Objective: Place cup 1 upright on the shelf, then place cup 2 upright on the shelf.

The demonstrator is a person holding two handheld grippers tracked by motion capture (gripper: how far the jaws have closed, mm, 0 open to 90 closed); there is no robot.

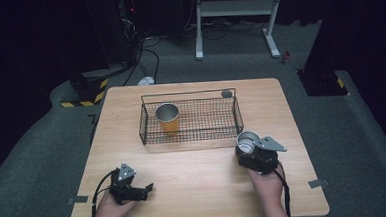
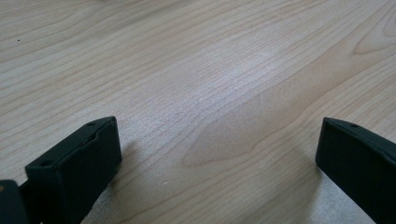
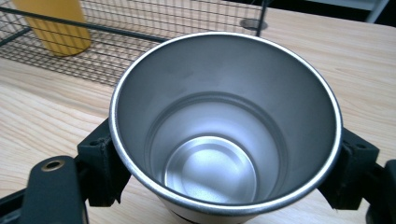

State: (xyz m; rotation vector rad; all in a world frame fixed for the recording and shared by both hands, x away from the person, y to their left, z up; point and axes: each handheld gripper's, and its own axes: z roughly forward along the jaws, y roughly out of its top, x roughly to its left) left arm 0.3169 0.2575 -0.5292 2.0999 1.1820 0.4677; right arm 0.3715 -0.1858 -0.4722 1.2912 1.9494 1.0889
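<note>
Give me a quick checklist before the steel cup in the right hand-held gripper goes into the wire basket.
1. Right hand-held gripper closed on the empty stainless steel cup: ok.
2. Cup upright, mouth up: ok.
3. Black wire mesh basket has free floor right of the yellow steel-rimmed cup: ok.
4. Small grey round object at the basket's far right corner, whether it is in the way: cannot tell.
5. Left hand-held gripper open, low over the wooden table, away from the basket: ok.
</note>
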